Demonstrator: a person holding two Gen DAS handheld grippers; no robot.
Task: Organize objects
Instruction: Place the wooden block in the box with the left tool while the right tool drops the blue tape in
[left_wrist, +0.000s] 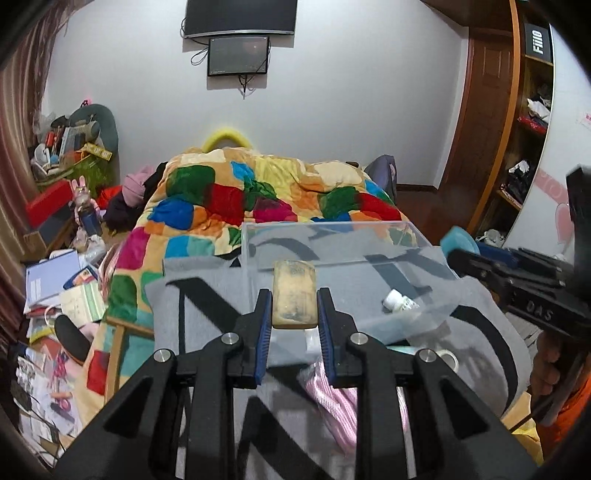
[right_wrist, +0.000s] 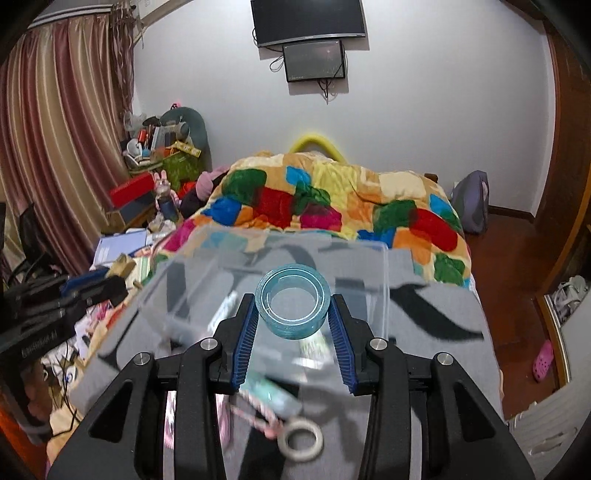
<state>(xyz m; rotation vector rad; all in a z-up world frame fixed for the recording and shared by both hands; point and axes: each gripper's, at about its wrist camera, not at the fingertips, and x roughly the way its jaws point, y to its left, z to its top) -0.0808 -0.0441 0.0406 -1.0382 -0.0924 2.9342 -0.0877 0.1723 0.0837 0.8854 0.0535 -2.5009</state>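
1. A bed with a patchwork blanket (left_wrist: 236, 192) in many colours is filling the middle of both views, and a grey cloth (left_wrist: 207, 314) with black letters is lying over its near end.
2. A clear plastic box (left_wrist: 332, 236) is sitting on the grey cloth, directly ahead of both grippers; its near wall is standing between the grippers and its inside.
3. The left gripper (left_wrist: 294, 308) is pinching a flat tan block (left_wrist: 294, 295) between its blue pads, closed to the width of the block, and is holding it over the near edge of the box.
4. The right gripper (right_wrist: 293, 314) is clamping a teal tape roll (right_wrist: 292, 301) by its sides, above the box.
5. A pink striped cloth (left_wrist: 336, 398) is lying on the grey cloth under the left gripper.
6. A white tape roll (right_wrist: 300, 439) is lying on the grey cloth in front of the box.
7. A small white bottle (left_wrist: 399, 301) is lying on its side inside the box.
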